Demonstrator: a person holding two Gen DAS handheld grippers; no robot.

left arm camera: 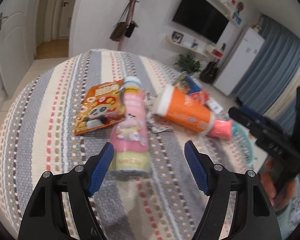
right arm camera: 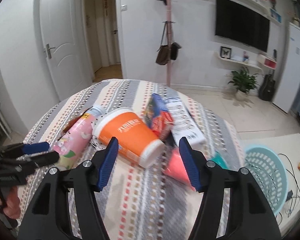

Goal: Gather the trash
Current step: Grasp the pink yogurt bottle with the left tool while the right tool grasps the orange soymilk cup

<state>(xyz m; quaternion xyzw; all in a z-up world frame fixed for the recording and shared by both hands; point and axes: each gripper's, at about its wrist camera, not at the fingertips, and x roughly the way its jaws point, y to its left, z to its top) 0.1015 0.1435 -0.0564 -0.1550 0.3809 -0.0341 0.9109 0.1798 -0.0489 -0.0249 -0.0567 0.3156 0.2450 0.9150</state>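
Observation:
Trash lies on a striped tablecloth (left arm camera: pixel 40 120). A pink bottle (left arm camera: pixel 130 128) lies on its side; my left gripper (left arm camera: pixel 149 158) is open, its jaws on either side of the bottle's base without touching it. An orange snack bag (left arm camera: pixel 99 108) lies left of the bottle. An orange paper cup (right arm camera: pixel 128 138) lies on its side just ahead of my open right gripper (right arm camera: pixel 148 156); it also shows in the left wrist view (left arm camera: pixel 186 110). A pink cup (right arm camera: pixel 177 168), a blue-red packet (right arm camera: pixel 158 118) and a white box (right arm camera: pixel 184 120) lie nearby.
A light blue plastic basket (right arm camera: pixel 270 172) stands on the floor right of the table. Cables (right arm camera: pixel 294 182) lie on the floor beside it. A coat stand with bags (right arm camera: pixel 168 54), a TV (right arm camera: pixel 242 28), a plant (right arm camera: pixel 243 82) and a door (right arm camera: pixel 58 44) are behind.

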